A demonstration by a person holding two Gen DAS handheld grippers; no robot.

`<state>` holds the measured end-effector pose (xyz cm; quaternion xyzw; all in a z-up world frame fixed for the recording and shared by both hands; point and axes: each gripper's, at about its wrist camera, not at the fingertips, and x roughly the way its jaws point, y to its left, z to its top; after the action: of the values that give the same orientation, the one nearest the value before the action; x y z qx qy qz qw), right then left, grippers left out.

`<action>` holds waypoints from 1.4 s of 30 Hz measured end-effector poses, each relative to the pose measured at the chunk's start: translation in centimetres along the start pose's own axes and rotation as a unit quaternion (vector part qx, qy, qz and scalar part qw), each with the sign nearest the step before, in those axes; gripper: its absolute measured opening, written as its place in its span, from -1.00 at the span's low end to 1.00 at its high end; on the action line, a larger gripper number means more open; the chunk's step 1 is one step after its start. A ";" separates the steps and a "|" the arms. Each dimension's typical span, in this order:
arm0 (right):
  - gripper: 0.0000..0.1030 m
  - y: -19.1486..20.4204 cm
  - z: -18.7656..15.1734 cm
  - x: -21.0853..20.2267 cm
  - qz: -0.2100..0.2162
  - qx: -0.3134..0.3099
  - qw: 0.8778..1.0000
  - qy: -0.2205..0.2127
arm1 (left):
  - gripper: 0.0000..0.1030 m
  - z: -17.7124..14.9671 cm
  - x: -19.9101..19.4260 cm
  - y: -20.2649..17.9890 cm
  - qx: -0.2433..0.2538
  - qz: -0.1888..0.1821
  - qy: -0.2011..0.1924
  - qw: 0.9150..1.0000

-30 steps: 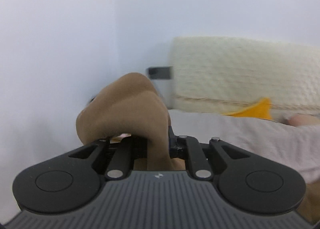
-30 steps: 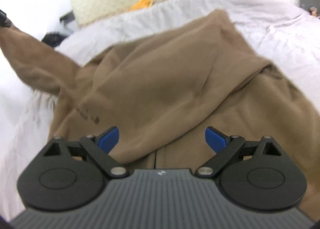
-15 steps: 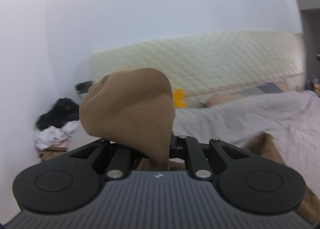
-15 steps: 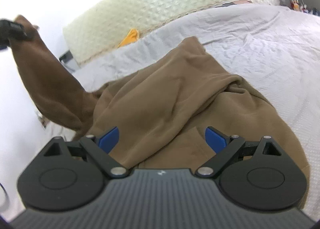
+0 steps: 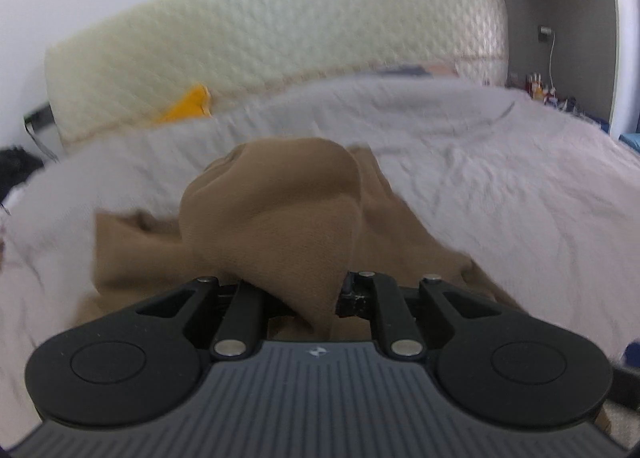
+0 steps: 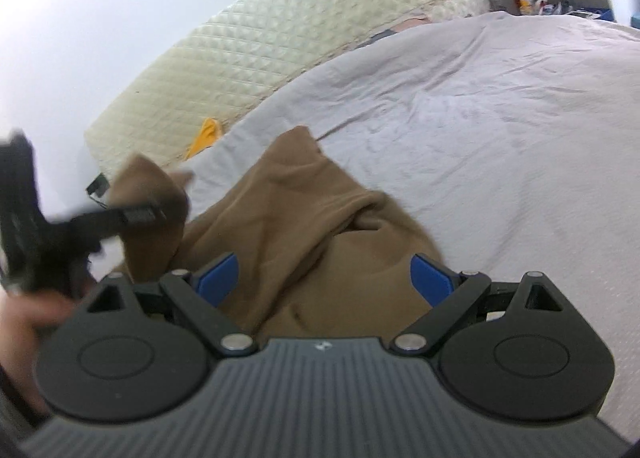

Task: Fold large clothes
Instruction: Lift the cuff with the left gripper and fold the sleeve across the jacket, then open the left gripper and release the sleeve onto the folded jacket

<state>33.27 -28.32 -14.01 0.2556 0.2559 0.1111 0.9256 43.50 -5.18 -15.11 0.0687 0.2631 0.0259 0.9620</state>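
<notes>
Progress: early, brown soft fleece garment (image 6: 320, 226) rumpled on pale grey bedspread (image 6: 500, 118) | left gripper (image 5: 316, 298) clenched on a fabric bunch | right gripper (image 6: 326, 278) spread wide, empty | flattening, folding remain

Soft, even daylight, brightest on the wall (image 6: 80, 18) up and left of the right tool, where it washes out. Motion blur smears the bed (image 5: 500, 178) ahead; fisheye bends the edges, shadows faint

tan garment (image 6: 304, 218) – grey bedspread (image 6: 500, 118), quilted cream headboard (image 6: 320, 26)
</notes>
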 end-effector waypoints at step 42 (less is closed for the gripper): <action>0.83 5.9 -3.1 3.6 0.051 -0.106 0.993 -0.006 | 0.56 -13.2 -11.9 12.0 -0.148 -0.032 -0.022 0.988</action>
<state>34.21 -20.85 -14.74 0.1690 0.2239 0.1829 0.9422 26.34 7.21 -18.60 -0.0823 0.2376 0.0326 0.9673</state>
